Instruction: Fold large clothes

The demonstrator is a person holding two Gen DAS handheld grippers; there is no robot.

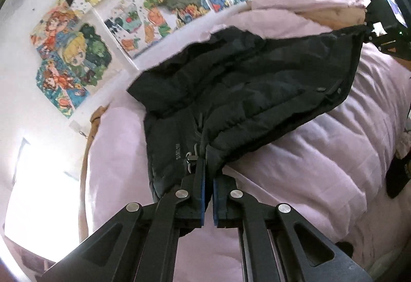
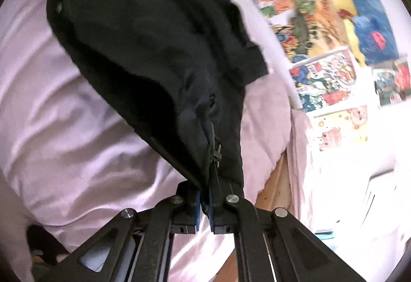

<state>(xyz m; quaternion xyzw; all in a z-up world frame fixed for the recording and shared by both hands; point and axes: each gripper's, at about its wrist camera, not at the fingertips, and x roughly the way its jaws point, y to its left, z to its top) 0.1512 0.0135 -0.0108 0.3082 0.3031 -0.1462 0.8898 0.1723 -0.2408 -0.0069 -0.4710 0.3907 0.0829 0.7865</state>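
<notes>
black puffy quilted jacket, matte nylon-looking shell with padded horizontal channels, hangs stretched between the two grippers above a bed covered in a pale pink satin-sheen duvet full of soft wrinkles. left gripper: black angular linkage arms with round silver pivot pins, blue foam-like pads, jaws clamped tight on the jacket edge right by the zipper; a small metal zipper pull dangles just beside the left finger, and tiny pale lettering runs along the fabric next to it. right gripper: same black frame and blue pads, jaws pinched on another bunched bit of the jacket's zipper edge, with a dark zipper slider just above the pads. in the left wrist view the right gripper shows far off at the jacket's other end, fabric drawn to a point at it. jacket sags in the middle, lower part touching the duvet, two small snaps visible near its right edge. white wall behind is covered with colourful cartoon posters, flat paper, glossy-ish. tan wooden bed frame edge peeks beside the duvet. right wrist view somewhat motion blurred.
</notes>
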